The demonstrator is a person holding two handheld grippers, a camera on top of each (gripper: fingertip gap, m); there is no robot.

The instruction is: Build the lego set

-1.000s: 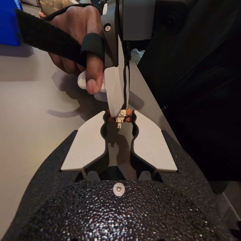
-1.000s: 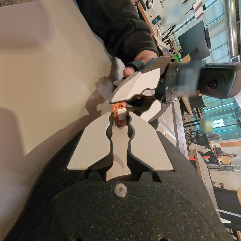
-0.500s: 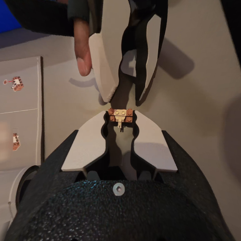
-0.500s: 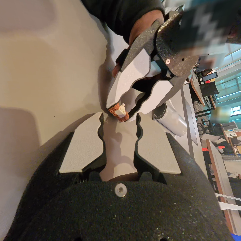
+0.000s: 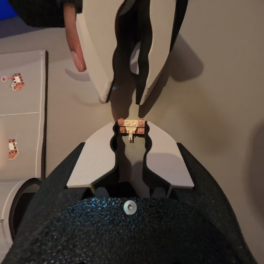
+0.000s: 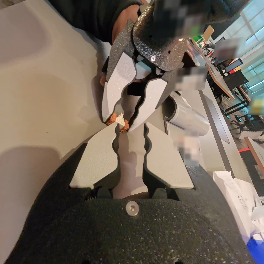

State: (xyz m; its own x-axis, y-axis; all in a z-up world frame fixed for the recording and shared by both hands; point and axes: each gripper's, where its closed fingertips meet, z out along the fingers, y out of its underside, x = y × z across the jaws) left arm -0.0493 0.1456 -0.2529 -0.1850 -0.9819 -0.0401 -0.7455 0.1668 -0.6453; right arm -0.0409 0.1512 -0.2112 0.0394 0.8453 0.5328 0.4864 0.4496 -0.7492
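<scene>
My left gripper (image 5: pixel 132 125) is shut on a small brick assembly (image 5: pixel 132 126): a brown brick with a cream hinge-like piece on top, its pin pointing back between my fingers. Both pads press on its ends. It hangs above the beige table (image 5: pixel 214 100). My right gripper (image 5: pixel 122 101) hovers just beyond it, open and empty, its tips clear of the bricks. In the right wrist view my right gripper (image 6: pixel 130 125) is open with only table between its fingers, and the left gripper (image 6: pixel 117 124) grips the assembly (image 6: pixel 118 121) right in front of it.
A grey instruction sheet (image 5: pixel 21 108) with brick pictures lies at the left. A rolled grey mat (image 6: pixel 190 118) lies beside it. White paper packaging (image 6: pixel 235 194) and a blue box (image 6: pixel 255 248) sit at the lower right. A hand's finger (image 5: pixel 75 50) holds the right gripper.
My right gripper let go of the brick assembly, opened and drew back a little, then narrowed somewhat. My left gripper kept its grip and turned over the table.
</scene>
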